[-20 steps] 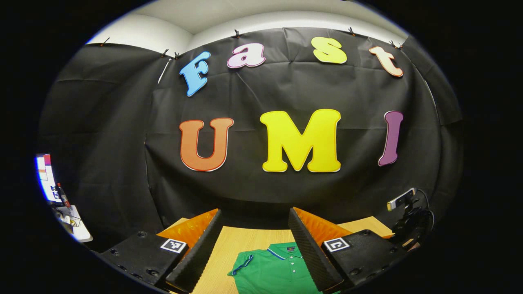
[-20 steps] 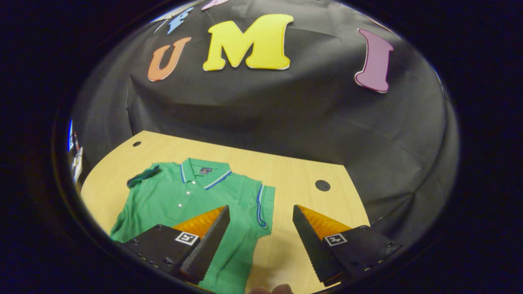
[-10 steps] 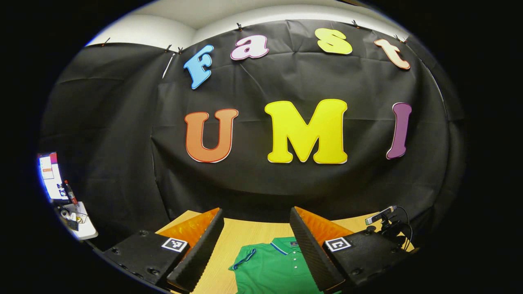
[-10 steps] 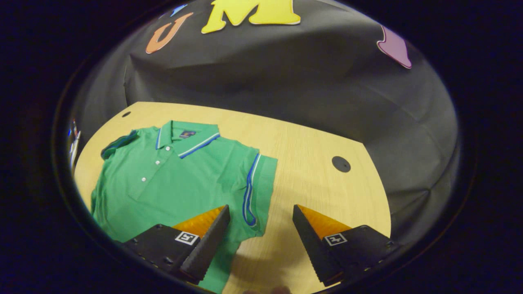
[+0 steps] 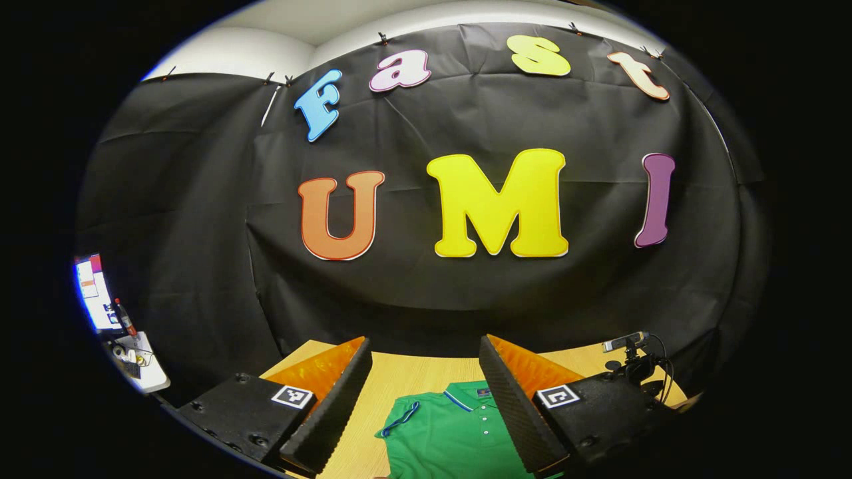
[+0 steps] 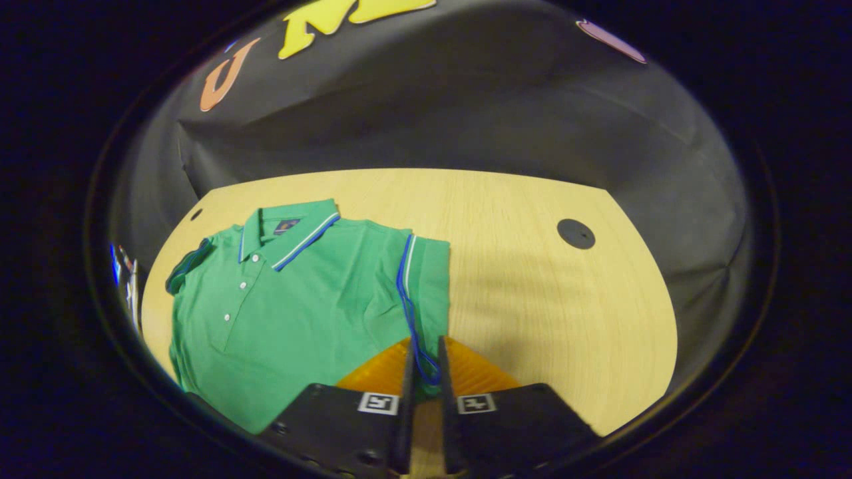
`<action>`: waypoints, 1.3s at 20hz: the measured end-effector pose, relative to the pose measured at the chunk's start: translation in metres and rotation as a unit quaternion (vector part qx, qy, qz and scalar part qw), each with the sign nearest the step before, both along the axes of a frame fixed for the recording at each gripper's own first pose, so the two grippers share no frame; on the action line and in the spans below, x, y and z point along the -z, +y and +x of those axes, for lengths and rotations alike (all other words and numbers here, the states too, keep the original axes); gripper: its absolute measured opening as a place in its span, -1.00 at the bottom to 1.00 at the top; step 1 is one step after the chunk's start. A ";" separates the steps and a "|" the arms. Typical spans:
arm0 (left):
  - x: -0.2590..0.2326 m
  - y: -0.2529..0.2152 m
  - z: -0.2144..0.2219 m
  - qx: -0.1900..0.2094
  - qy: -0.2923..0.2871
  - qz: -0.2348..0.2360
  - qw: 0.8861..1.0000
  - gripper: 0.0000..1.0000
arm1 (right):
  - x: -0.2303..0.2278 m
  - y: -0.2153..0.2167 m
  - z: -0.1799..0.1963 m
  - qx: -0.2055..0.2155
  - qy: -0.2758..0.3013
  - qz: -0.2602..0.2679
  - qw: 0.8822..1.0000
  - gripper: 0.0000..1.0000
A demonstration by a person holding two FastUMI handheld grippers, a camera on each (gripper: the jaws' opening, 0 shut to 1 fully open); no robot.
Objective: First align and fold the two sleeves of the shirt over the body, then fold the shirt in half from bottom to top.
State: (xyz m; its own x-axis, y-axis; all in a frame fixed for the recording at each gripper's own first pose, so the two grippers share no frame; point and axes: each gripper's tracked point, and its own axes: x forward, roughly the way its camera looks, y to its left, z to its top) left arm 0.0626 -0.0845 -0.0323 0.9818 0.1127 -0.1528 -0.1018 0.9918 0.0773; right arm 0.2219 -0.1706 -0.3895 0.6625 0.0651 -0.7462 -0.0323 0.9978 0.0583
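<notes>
A green polo shirt (image 6: 299,299) with blue and white trim lies face up on the wooden table (image 6: 532,299), collar toward the wall. In the right gripper view my right gripper (image 6: 424,342) is shut on the hem of the near sleeve (image 6: 426,279), and the striped edge runs down between its fingers. The other sleeve (image 6: 186,266) lies at the far left, partly tucked. In the left gripper view my left gripper (image 5: 423,342) hangs open above the table, short of the shirt (image 5: 446,432), whose collar shows between its fingers.
A round black hole (image 6: 576,234) sits in the table to the right of the shirt, and a smaller hole (image 6: 196,214) lies near the far left corner. A small camera on a stand (image 5: 629,352) is at the table's right edge. A screen (image 5: 93,293) glows far left.
My right gripper came down to the near sleeve and went from wide open to shut on its hem. My left gripper stayed open and shifted only slightly.
</notes>
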 end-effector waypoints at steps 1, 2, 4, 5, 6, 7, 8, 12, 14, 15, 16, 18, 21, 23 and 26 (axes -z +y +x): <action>0.000 -0.001 0.000 0.002 0.000 0.000 1.000 1.00 | -0.003 -0.001 0.000 0.004 0.000 0.005 1.000 -0.92; 0.000 -0.003 0.000 0.004 0.001 -0.001 1.000 1.00 | -0.004 0.002 -0.002 0.005 0.005 0.016 1.000 -0.94; 0.001 -0.004 0.001 0.005 0.001 -0.005 1.000 1.00 | -0.005 0.002 0.000 0.014 0.001 0.034 0.999 -1.00; 0.002 -0.003 0.001 0.004 0.002 -0.007 1.000 1.00 | -0.012 0.003 -0.002 0.018 0.001 0.040 0.999 -1.00; 0.003 -0.001 0.001 0.003 0.003 -0.008 1.000 1.00 | -0.020 0.005 -0.004 0.021 -0.002 0.050 0.999 -1.00; 0.004 0.000 0.002 0.002 0.004 -0.010 1.000 1.00 | -0.026 0.008 -0.004 0.022 -0.007 0.053 0.998 -1.00; 0.004 0.002 0.002 0.001 0.004 -0.011 1.000 1.00 | -0.035 0.009 -0.002 0.023 -0.016 0.056 0.998 -1.00; 0.006 0.012 -0.004 -0.009 0.005 -0.018 1.000 1.00 | -0.073 0.029 0.000 0.023 -0.043 0.074 0.996 -1.00; 0.007 0.018 -0.009 -0.017 0.008 -0.025 1.000 1.00 | -0.086 0.045 0.000 0.018 -0.052 0.079 0.995 -1.00; 0.007 0.023 -0.012 -0.021 0.008 -0.028 0.999 1.00 | -0.092 0.056 -0.001 0.015 -0.053 0.086 0.995 -1.00; 0.006 0.027 -0.015 -0.025 0.006 -0.030 0.999 1.00 | -0.093 0.067 -0.003 0.013 -0.050 0.089 0.995 -1.00; 0.003 0.035 -0.021 -0.033 0.005 -0.025 0.999 1.00 | -0.096 0.089 -0.003 0.012 -0.044 0.099 0.994 -1.00; -0.002 0.042 -0.030 -0.038 -0.001 -0.020 0.999 1.00 | -0.099 0.125 -0.002 -0.002 -0.043 0.104 0.994 -1.00; -0.004 0.051 -0.036 -0.046 0.000 -0.016 0.999 1.00 | -0.095 0.146 -0.007 -0.019 -0.033 0.099 0.994 -1.00; -0.007 0.061 -0.045 -0.057 0.000 -0.015 0.998 1.00 | -0.097 0.166 -0.007 -0.019 -0.038 0.107 0.993 -1.00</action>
